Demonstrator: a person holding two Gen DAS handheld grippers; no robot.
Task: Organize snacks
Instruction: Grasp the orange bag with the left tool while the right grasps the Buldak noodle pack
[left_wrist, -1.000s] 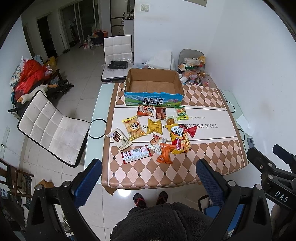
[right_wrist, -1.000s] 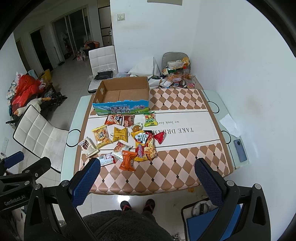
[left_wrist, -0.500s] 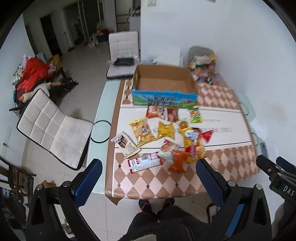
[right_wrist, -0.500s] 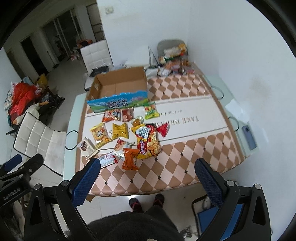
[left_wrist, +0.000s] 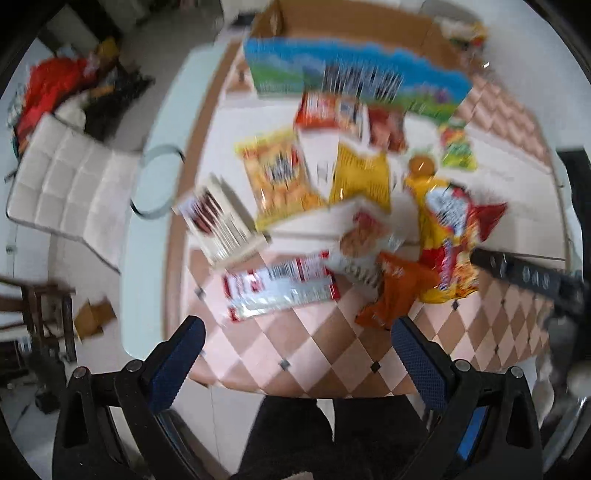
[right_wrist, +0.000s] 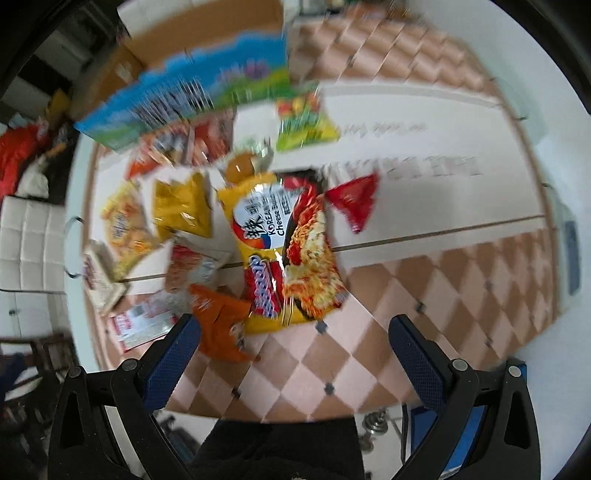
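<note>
Several snack packets lie spread on the table in front of an open cardboard box (left_wrist: 354, 77) (right_wrist: 192, 96). A red-and-white packet (left_wrist: 280, 286) and an orange packet (left_wrist: 397, 295) (right_wrist: 221, 325) lie nearest. A large yellow noodle pack (right_wrist: 284, 251) (left_wrist: 448, 236) lies beside them. My left gripper (left_wrist: 295, 350) is open and empty above the table's near edge. My right gripper (right_wrist: 293, 347) is open and empty just short of the noodle pack. Both views are blurred by motion.
The table (left_wrist: 332, 347) has a checked cloth (right_wrist: 424, 288). A white chair (left_wrist: 70, 184) stands to the left. A phone (right_wrist: 570, 254) lies at the table's right edge. The right gripper's arm (left_wrist: 532, 277) shows at the right of the left wrist view.
Both grippers have dropped down and forward toward the table, so the snacks now look much larger. Both stay open and empty.
</note>
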